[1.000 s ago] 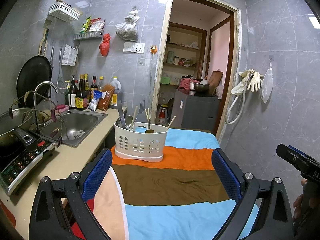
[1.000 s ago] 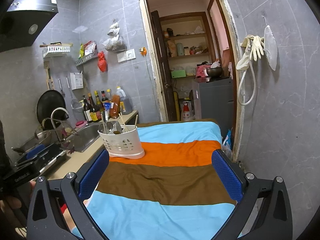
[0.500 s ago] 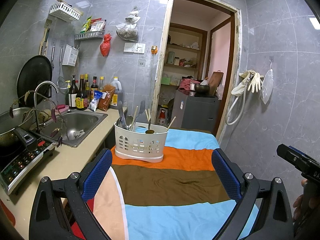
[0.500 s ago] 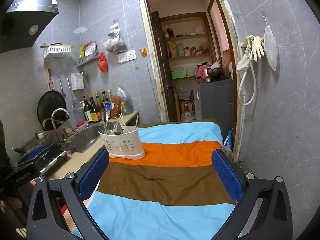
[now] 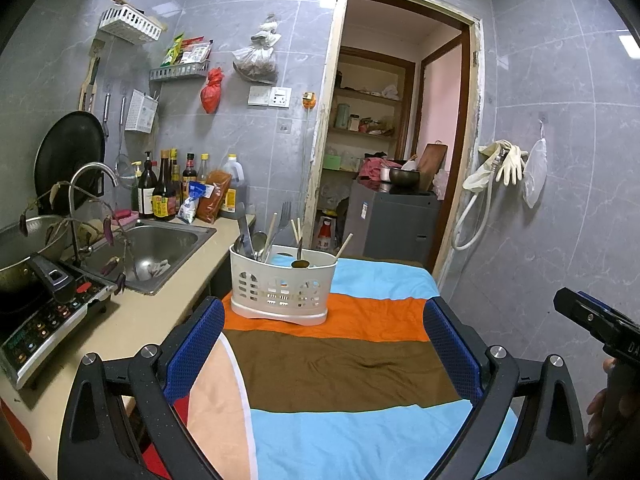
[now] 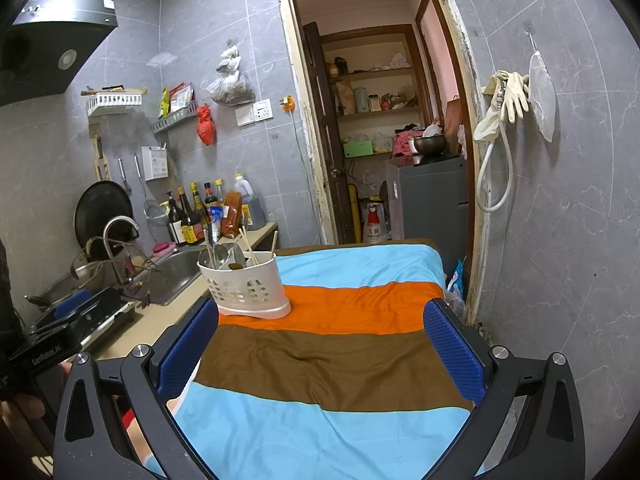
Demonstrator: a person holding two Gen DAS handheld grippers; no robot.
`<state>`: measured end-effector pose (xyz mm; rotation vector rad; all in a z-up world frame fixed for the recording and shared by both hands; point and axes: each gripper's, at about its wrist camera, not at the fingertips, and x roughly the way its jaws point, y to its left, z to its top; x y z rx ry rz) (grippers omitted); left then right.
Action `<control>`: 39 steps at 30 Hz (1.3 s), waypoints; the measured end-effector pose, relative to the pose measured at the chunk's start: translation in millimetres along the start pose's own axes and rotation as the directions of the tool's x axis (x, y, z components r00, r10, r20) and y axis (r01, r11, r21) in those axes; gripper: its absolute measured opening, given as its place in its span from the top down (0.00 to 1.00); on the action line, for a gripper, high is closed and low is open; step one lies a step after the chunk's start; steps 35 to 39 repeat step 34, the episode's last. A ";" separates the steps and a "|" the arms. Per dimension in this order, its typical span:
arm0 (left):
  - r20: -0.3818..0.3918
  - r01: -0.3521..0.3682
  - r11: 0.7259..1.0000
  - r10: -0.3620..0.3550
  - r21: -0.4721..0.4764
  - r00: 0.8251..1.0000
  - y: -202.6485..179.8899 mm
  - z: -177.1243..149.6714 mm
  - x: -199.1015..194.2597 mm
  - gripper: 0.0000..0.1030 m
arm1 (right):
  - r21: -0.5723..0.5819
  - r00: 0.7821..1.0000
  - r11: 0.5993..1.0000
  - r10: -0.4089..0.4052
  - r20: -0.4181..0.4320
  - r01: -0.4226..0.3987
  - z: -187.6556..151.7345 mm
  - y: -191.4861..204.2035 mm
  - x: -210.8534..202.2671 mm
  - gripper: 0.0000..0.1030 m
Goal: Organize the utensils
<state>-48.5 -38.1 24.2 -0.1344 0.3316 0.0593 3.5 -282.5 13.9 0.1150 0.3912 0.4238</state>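
Observation:
A white slotted utensil basket (image 5: 283, 291) stands on the orange stripe of the striped cloth (image 5: 344, 364), at the left far side of the table. It also shows in the right wrist view (image 6: 248, 287). Spoons, a fork and chopsticks (image 5: 264, 232) stand upright in it. My left gripper (image 5: 323, 344) is open and empty, held above the cloth short of the basket. My right gripper (image 6: 320, 344) is open and empty, above the brown stripe, with the basket ahead to its left.
A counter with a steel sink (image 5: 160, 248), tap, sauce bottles (image 5: 160, 192) and an induction cooker (image 5: 44, 316) runs along the left. A doorway (image 5: 392, 128) and grey cabinet (image 5: 394, 224) lie behind the table. A tiled wall (image 5: 568, 208) is on the right.

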 end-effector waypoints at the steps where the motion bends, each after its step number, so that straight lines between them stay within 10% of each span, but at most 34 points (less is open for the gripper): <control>1: 0.000 0.000 1.000 0.000 0.001 1.000 0.1 0.1 0.0 0.06 | 0.001 1.000 1.000 0.001 0.000 -0.001 0.0 -0.1 0.0 0.00; 39: 0.033 -0.048 0.999 0.047 0.017 0.998 -11.2 -0.1 -1.3 0.06 | -0.003 1.000 1.000 0.008 -0.003 -0.008 -2.2 6.6 0.0 0.00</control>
